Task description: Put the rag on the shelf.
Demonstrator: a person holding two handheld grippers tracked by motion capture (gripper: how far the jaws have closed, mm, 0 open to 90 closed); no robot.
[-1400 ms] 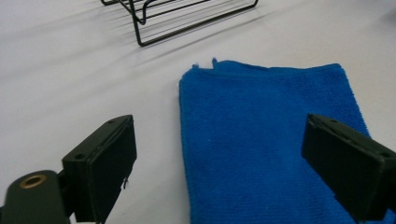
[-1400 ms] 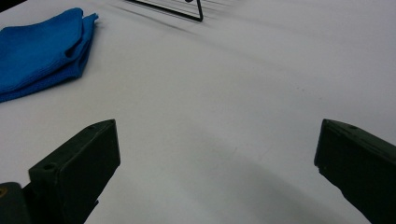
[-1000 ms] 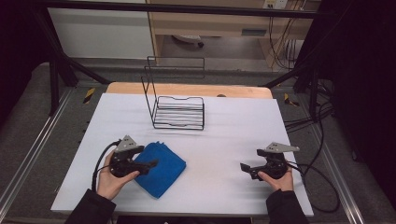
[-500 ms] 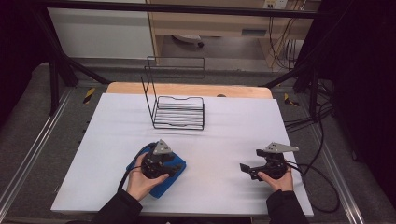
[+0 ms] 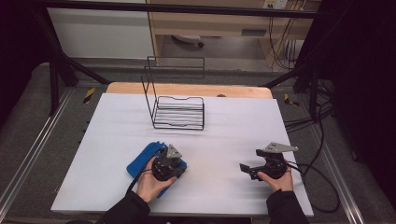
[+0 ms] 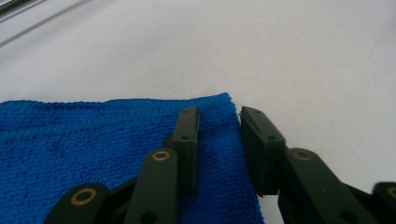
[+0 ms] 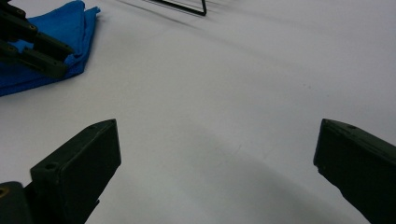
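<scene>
White table (image 5: 224,135), dark room; left claw (image 6: 219,128) closing astride blue cloth (image 6: 84,149) edge; right claw (image 7: 215,163) open.

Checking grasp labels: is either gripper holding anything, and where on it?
Left gripper jaws have just been closing over the blue cloth's corner edge, not yet clamped. Right gripper open, empty.

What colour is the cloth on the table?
The cloth is plain blue, clearest in the left gripper view.
</scene>
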